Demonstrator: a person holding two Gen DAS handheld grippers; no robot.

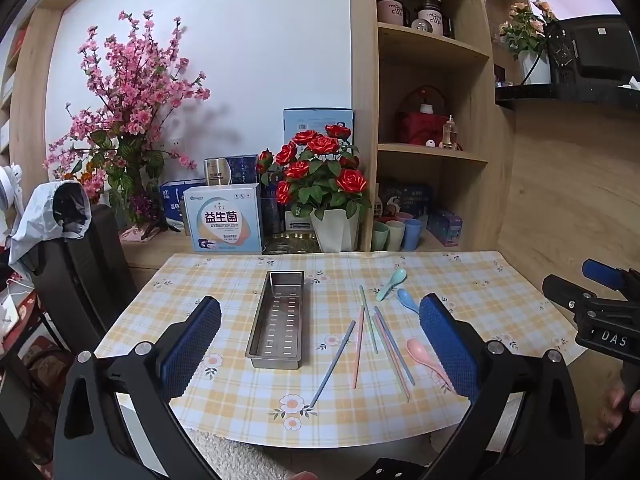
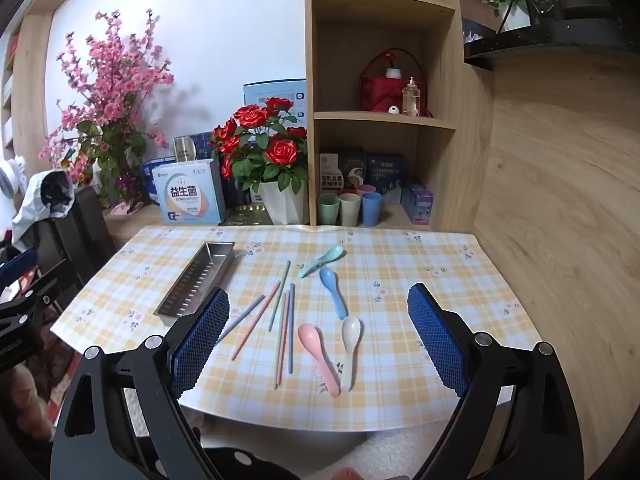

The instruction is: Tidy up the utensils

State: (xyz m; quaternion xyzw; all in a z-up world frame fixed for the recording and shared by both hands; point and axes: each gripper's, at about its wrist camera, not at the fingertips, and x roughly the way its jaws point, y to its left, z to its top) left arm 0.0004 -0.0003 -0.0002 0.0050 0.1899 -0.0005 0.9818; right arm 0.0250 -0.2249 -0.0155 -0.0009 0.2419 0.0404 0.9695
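Observation:
A steel slotted tray [image 1: 279,320] [image 2: 198,284] lies empty on the checked tablecloth [image 1: 240,392] [image 2: 400,380]. To its right lie several pastel chopsticks [image 1: 370,340] [image 2: 280,316] and spoons: green [image 1: 392,283] [image 2: 322,266], blue [image 1: 408,300] [image 2: 334,292], pink [image 1: 424,356] [image 2: 318,354] and white [image 2: 350,344]. My left gripper [image 1: 320,352] is open and empty above the table's near edge. My right gripper [image 2: 318,344] is open and empty, held above the near spoons; it also shows at the right edge of the left wrist view [image 1: 600,312].
Behind the table stand a rose pot [image 1: 328,200] [image 2: 276,176], boxes [image 1: 226,218], pink blossoms [image 1: 128,120] and a shelf with cups [image 2: 348,208]. A black chair [image 1: 80,272] stands at the left. A wooden wall [image 2: 560,200] is on the right.

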